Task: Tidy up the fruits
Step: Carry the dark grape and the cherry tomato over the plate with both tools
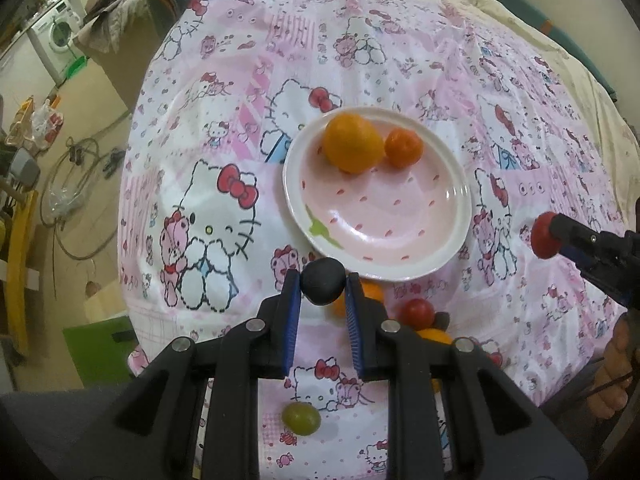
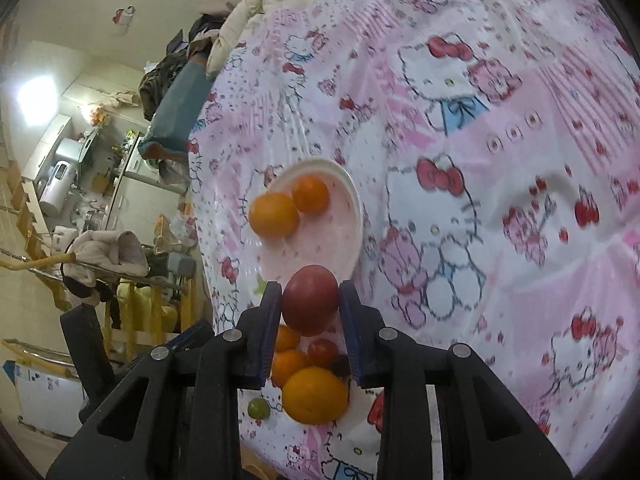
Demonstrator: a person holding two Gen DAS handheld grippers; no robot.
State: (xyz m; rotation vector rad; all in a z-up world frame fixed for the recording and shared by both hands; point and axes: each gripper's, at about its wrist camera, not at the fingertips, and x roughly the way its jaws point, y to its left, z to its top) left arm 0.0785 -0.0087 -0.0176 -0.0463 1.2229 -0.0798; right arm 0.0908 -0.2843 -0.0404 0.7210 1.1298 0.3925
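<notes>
Both grippers are carrying fruit toward the plate point(image 1: 456, 196), which is sitting on the patterned cloth point(image 1: 224, 92) and already holding a large orange point(image 1: 352, 142) touching a small orange point(image 1: 403, 147).

The left gripper point(image 1: 322, 282) is pinching a dark round fruit point(image 1: 322, 280) between its blue pads, just short of the plate's near rim. The right gripper point(image 2: 310, 300) is clamping a red fruit point(image 2: 310, 298) between its pads, likewise at the near edge of the plate as its own camera shows it; in the left wrist view that fruit is hanging well to the right of the plate.

Loose fruit is waiting on the cloth: a green grape point(image 1: 301, 418), a small red fruit point(image 1: 417, 312), and several oranges point(image 2: 315, 394) in a cluster.

The step in hand appears to be transport. The next move is calling for positioning each held fruit over a bare part of the plate, clear of the two oranges, lowering it close to the surface, and then spreading the jaws gently, since round fruit is likely to roll off.
</notes>
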